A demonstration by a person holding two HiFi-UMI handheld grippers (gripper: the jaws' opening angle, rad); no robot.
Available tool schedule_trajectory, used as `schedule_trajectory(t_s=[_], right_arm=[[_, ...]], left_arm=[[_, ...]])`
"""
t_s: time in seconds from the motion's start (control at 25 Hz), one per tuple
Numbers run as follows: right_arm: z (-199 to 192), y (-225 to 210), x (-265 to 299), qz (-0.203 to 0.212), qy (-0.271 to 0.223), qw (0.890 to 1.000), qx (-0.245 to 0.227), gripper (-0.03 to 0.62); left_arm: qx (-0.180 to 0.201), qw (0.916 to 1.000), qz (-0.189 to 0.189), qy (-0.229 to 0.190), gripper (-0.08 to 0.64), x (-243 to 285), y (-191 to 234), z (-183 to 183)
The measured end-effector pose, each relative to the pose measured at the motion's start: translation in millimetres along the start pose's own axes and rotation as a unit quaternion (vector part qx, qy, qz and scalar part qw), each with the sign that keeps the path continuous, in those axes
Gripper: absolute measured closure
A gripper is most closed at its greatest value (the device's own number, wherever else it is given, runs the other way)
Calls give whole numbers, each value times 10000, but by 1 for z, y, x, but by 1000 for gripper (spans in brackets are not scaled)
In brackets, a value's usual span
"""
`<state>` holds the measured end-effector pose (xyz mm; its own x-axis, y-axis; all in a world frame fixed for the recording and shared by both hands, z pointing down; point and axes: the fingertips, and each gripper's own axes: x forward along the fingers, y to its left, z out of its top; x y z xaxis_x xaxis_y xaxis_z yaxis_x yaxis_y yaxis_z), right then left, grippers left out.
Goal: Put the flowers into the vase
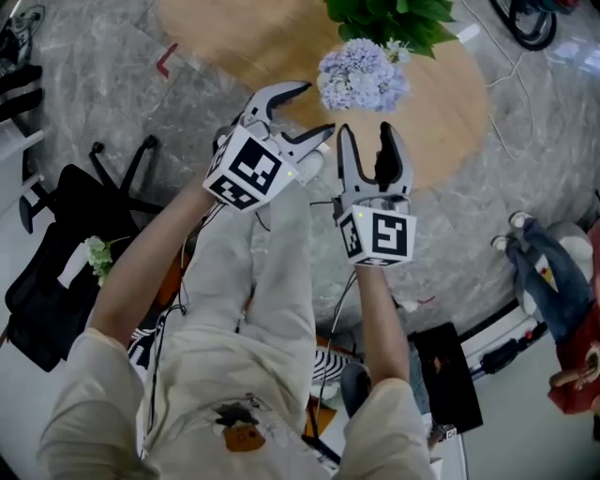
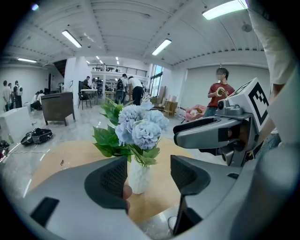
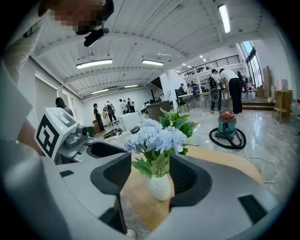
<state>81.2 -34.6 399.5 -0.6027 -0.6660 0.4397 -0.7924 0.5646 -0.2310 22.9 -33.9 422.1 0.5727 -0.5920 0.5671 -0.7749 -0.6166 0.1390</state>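
Closing stage of the task. The flowers (image 2: pixel 140 129) are already sitting in the white vase (image 2: pixel 138 177), their pale blue heads and green leaves (image 1: pixel 394 19) rising above its mouth. The vase is standing upright on the round wooden desk (image 1: pixel 450 112). The left hand-held gripper (image 1: pixel 317 108) and the right hand-held gripper (image 1: pixel 367 131) are both hanging on the person's side of the vase, side by side and pointing toward it. Each is standing released, with its jaws apart and nothing between the pads. In both gripper views the vase is appearing through the gap between the jaws, but it is lying beyond them and neither gripper is touching it. By this evidence the placing step is looking finished, and no loose stem is showing near the vase. The next move is therefore likely calling for little more than keeping both grippers clear of the vase. If a stem were needing straightening, one gripper would be reaching forward to the stems just above the vase mouth and closing gently, taking care not to tip the vase.
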Motion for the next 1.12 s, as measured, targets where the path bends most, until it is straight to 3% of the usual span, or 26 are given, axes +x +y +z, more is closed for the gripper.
schedule_trajectory(t_s=[0.6, 0.92, 1.04, 1.12], right_arm=[[49, 16, -23, -39, -36, 9999, 146, 357], [81, 42, -40, 35, 119, 9999, 43, 364], [94, 49, -49, -40, 133, 9997, -191, 492], [100, 53, -55, -67, 176, 9995, -264, 506]], left_arm=[[-237, 9996, 153, -63, 278, -51, 2, 48], [-421, 9987, 225, -199, 391, -93, -6, 72], [-373, 9988, 220, -237, 490, -109, -16, 85], [-322, 9990, 205, -239, 526, -120, -22, 93]])
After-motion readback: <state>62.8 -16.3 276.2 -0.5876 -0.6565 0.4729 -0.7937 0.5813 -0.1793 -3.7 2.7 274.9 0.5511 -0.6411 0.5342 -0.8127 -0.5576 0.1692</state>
